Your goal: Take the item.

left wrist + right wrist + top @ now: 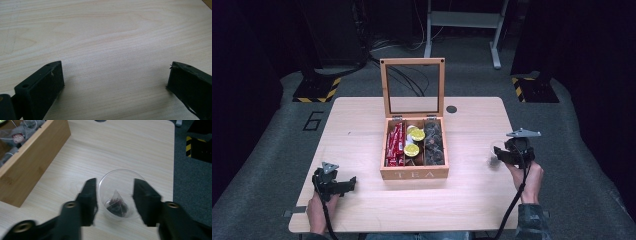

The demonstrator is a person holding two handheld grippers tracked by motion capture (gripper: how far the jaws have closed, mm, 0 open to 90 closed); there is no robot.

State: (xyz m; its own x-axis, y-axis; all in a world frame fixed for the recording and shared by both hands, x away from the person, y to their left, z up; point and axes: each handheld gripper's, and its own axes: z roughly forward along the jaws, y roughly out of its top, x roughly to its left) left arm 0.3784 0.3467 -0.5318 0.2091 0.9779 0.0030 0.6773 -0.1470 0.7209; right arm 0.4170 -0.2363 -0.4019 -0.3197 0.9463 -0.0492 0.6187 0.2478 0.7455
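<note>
- The clear plastic cup (pixel 121 195) stands upright on the counter (pixel 362 125), near its right edge and well to the right of the wooden tea box (pixel 414 172).
- In the right gripper view, the right tongs (pixel 114 202) straddle the cup: one black jaw is on each side of it, and the cup sits in the gap between them.
- The jaws stand apart. Whether either one touches the cup's wall cannot be told, as that view is slightly blurred at the jaws.
- Inside the cup lies a pyramid tea bag (pixel 116 203) with dark contents, resting on the bottom.
- In the high view, the right tongs (pixel 498 154) are held low over the right side of the counter and point left, towards the box. The cup (pixel 493 152) shows there as a faint clear shape at the jaw tips.
- The left tongs (pixel 115 75) are open wide over bare wood, with nothing between the jaws.
- In the high view, the left tongs (pixel 351 182) sit at the front left of the counter, well apart from the cup and just short of the box.
- The tea box stands at the middle of the counter with its glass-paned lid (pixel 413 87) raised upright. Its compartments hold red sachets (pixel 395 145), yellow-topped capsules (pixel 414 140) and dark tea bags (pixel 434 142).
</note>
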